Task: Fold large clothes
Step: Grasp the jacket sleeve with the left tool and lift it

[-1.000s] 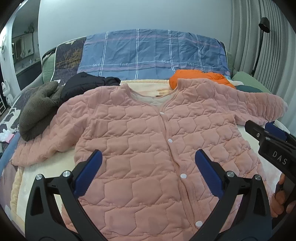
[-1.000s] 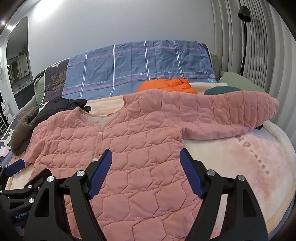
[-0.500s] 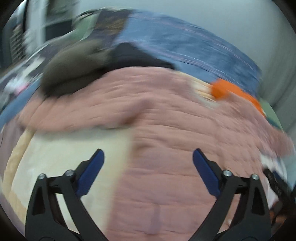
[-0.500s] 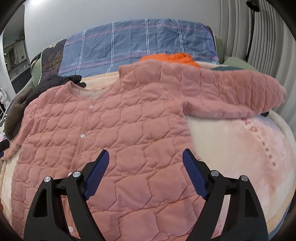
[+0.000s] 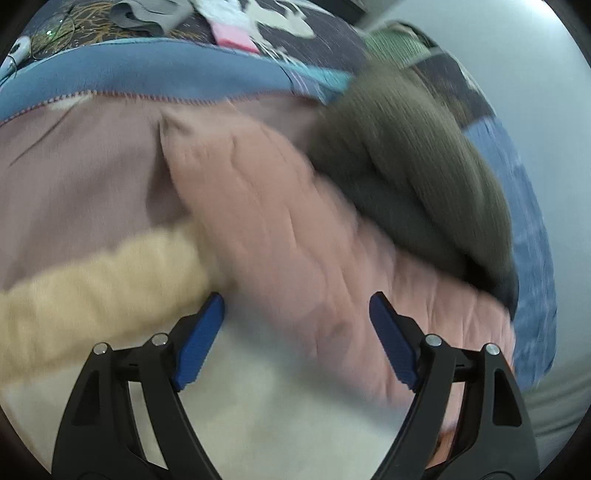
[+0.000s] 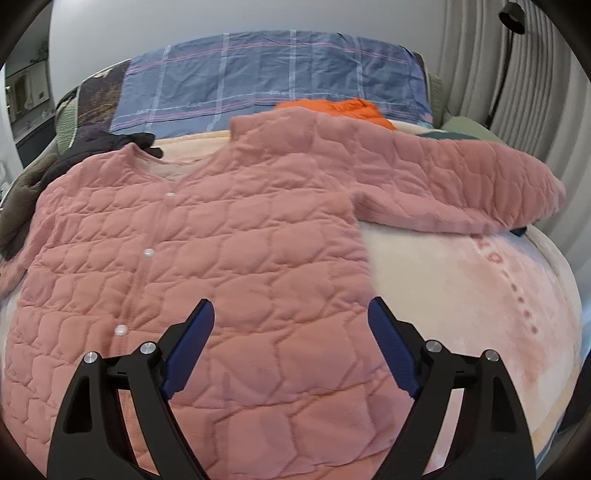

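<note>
A pink quilted jacket (image 6: 221, 240) lies front up and snapped shut on the bed, its right sleeve (image 6: 461, 184) stretched out to the right. My right gripper (image 6: 291, 305) hovers over the jacket's lower body by its right side seam. Its jaws are opening and grip nothing. In the blurred, rolled left wrist view, the jacket's left sleeve (image 5: 280, 229) runs diagonally between and ahead of the blue pads of my left gripper (image 5: 295, 299). Those jaws are closing, and the pads are apart from the cloth.
An olive fleece garment (image 5: 424, 177) overlaps the left sleeve's upper part. A cream blanket roll (image 5: 92, 288) lies left of the sleeve, and eyeglasses (image 5: 51, 35) lie beyond it. An orange garment (image 6: 343, 109), a black garment (image 6: 110, 146) and a blue plaid cover (image 6: 277, 74) lie behind the jacket.
My left gripper swung far left and down from the jacket's front to its left sleeve, rolling as it went, jaws narrower. My right gripper sank slightly, jaws a bit wider.
</note>
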